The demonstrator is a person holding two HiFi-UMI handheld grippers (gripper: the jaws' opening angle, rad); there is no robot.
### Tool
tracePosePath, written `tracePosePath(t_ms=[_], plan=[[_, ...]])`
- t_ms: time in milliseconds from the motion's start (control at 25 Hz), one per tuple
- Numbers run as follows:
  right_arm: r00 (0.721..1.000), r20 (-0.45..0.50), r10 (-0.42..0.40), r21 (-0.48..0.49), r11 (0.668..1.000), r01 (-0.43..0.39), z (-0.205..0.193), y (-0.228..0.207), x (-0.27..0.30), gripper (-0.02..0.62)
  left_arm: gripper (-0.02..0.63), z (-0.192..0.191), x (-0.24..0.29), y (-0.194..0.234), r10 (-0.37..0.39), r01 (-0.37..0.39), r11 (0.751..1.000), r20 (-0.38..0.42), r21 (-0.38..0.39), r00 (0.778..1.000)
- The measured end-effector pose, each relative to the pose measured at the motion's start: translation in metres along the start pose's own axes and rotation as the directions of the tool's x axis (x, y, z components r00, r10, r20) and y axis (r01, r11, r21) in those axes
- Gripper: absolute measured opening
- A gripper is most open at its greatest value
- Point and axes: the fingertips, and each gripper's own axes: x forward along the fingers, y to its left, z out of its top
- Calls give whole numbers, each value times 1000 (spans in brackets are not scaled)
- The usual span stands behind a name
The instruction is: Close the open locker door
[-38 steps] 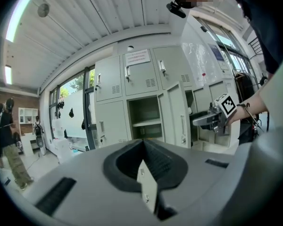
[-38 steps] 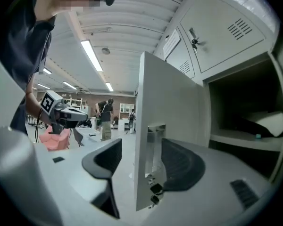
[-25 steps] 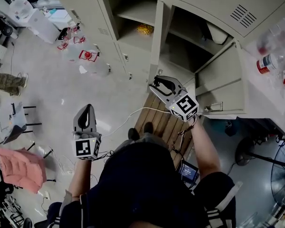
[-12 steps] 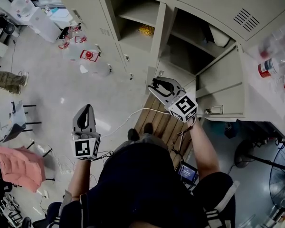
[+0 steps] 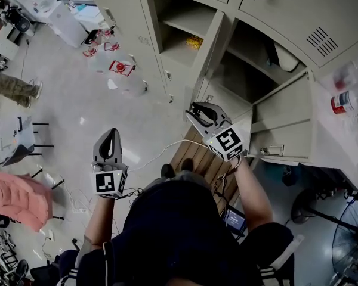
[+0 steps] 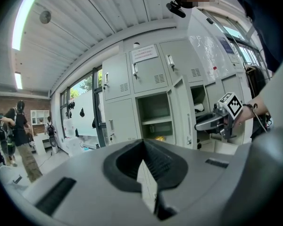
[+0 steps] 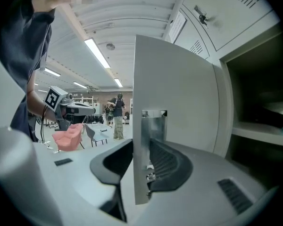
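Right gripper view is showing the right gripper (image 7: 141,150) straddling the free edge of the open locker door (image 7: 177,93). The pale panel is standing upright between the two dark pads, and its bright metal latch plate (image 7: 153,135) is lying against the ribbed pad on the picture's right. The jaws have just been closing, and they are clamping that edge, with both pads appearing to press on it. Head view is showing the same door seen almost edge-on. It is jutting out from the bank of lockers between two open compartments, and the right gripper's tips are sitting at its near end. A small yellow thing (image 5: 194,42) is lying inside the compartment at the picture's left. Further right, a second door (image 5: 280,115) is also hanging open. The left gripper (image 5: 111,133) is hovering over the floor, well apart from the lockers. Its own view is showing its jaws meeting at the tips, clenched on nothing, and it is pointing toward the locker fronts. The person is standing on a slatted wooden board (image 5: 204,158) in front of the lockers, and a white cable (image 5: 158,151) is trailing across the floor beside it. A pink chair (image 5: 24,198) is sitting at the far left of the head view. In the right gripper view, another person (image 7: 118,117) is standing in the background of the room.
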Motion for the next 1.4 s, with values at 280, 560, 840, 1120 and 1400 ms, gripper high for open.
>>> tracePosePath(t_ms=[280, 560, 840, 1120, 1400], plan=[[1000, -4, -8, -5, 1000, 8, 5, 4, 23, 114, 3, 4, 6, 9, 83, -84, 996, 10, 14, 996], [999, -2, -33, -13, 999, 33, 12, 7, 50, 110, 3, -7, 7, 20, 144, -144, 989, -7, 16, 990], [996, 7, -85, -23, 996, 86, 19, 4, 75, 106, 3, -21, 19, 39, 151, -151, 988, 18, 21, 988], [985, 8, -173, -47, 984, 173, 27, 0, 104, 103, 3, -34, 52, 75, 52, -54, 998, 91, 13, 995], [947, 41, -319, -2, 948, 319, 34, -13, 141, 101, 3, -46, 89, 129, -125, 120, 991, 121, 53, 985]])
